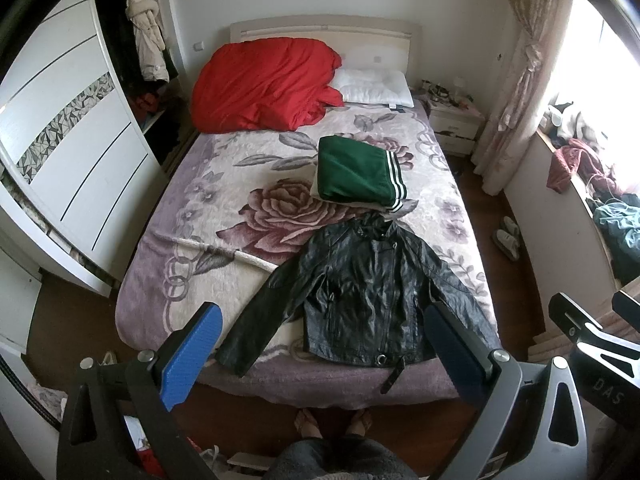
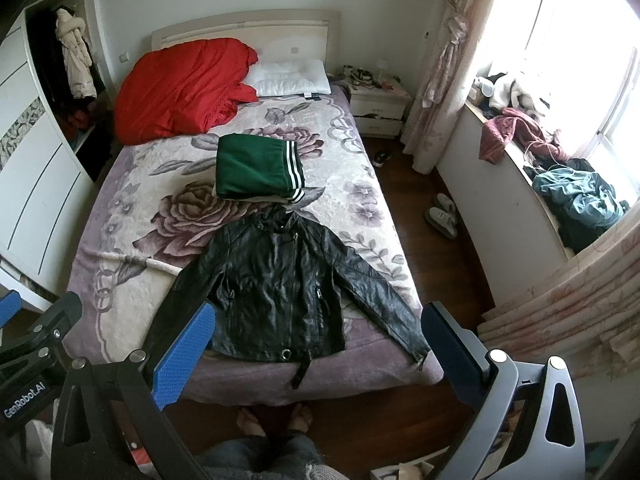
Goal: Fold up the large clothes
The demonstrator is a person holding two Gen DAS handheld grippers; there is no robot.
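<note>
A black leather jacket lies front up and spread flat at the foot of the bed, both sleeves angled outward, a belt strap hanging over the bed's edge. Behind it sits a folded green garment with white-striped cuffs, on top of something pale. My left gripper is open, held in the air short of the jacket's hem, holding nothing. My right gripper is open too and holds nothing, hovering just before the bed's foot edge. Each gripper's side shows at the edge of the other's view.
The bed carries a floral blanket, a red duvet and a white pillow. A wardrobe stands left, a nightstand and window ledge with clothes right. Slippers lie on the floor. A person's bare feet stand at the bed's foot.
</note>
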